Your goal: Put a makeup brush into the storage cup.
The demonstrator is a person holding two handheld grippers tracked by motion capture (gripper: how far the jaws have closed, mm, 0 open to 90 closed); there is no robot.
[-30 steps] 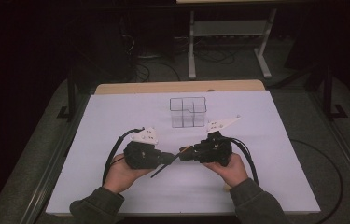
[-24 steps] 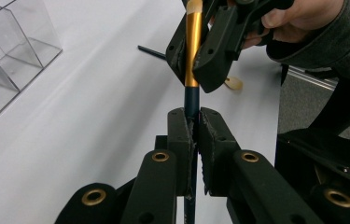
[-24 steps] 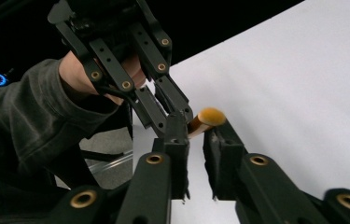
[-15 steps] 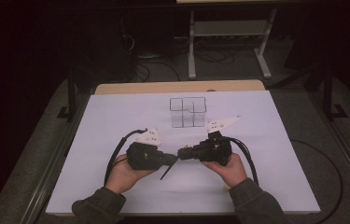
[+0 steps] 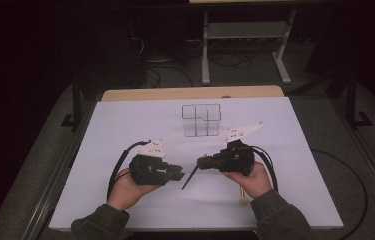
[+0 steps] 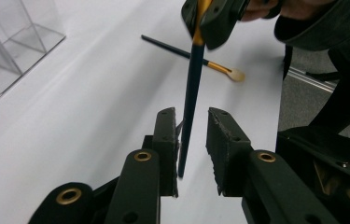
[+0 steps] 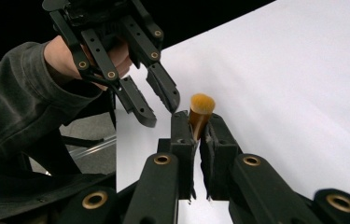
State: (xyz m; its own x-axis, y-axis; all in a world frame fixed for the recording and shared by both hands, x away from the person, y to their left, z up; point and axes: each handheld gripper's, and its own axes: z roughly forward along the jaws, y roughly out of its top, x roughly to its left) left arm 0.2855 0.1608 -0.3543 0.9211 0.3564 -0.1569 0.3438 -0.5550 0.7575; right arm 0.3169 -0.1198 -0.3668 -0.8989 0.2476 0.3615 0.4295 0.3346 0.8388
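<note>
**Brush handover: mid-transfer**

A brush (image 6: 190, 100) is held by the right gripper (image 7: 199, 122), whose jaws are seen clamped on the ferrule just below the orange bristle tip. In the high view the dark handle is seen slanting down from the right gripper (image 5: 202, 162) toward the left gripper (image 5: 179, 173), on the person's side of the clear organizer (image 5: 201, 119). The left gripper (image 6: 191, 140) is found parted, its jaws standing either side of the handle's end with a gap on each side; nothing is gripped by it (contact with the near pad cannot be ruled out). A second brush (image 6: 189, 54) is noted lying flat on the table (image 5: 125, 125), further from the organizer, beside the right hand (image 5: 249, 181).

The step in hand is judged to be a handover. Next, the left jaws would need to be closed squarely on the handle before the right grip is released.
</note>
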